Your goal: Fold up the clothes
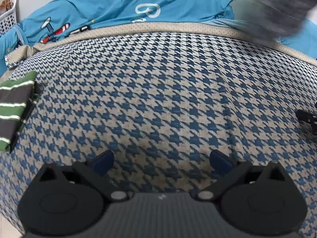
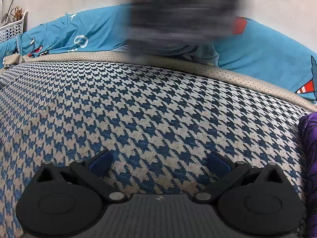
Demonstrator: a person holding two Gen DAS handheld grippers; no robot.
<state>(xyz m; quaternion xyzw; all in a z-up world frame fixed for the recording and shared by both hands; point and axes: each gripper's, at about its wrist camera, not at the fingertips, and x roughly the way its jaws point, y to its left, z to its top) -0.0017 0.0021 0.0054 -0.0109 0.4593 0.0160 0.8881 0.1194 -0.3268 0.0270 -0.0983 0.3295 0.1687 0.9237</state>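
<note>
A dark grey striped garment [image 2: 184, 10] is in the air above the far side of the bed, blurred by motion; it also shows at the top right of the left wrist view [image 1: 283, 6]. My left gripper [image 1: 161, 163] is open and empty, low over the houndstooth cover [image 1: 158, 89]. My right gripper [image 2: 159, 163] is open and empty over the same cover [image 2: 138, 99]. A folded green, grey and white striped garment [image 1: 13, 107] lies at the left edge. A purple garment [image 2: 309, 148] lies at the right edge.
A blue cartoon-print quilt [image 1: 118, 6] is bunched along the far side against the wall. A white perforated basket [image 2: 11, 29] stands at the far left. Part of the other gripper [image 1: 309, 119] shows at the right edge of the left wrist view.
</note>
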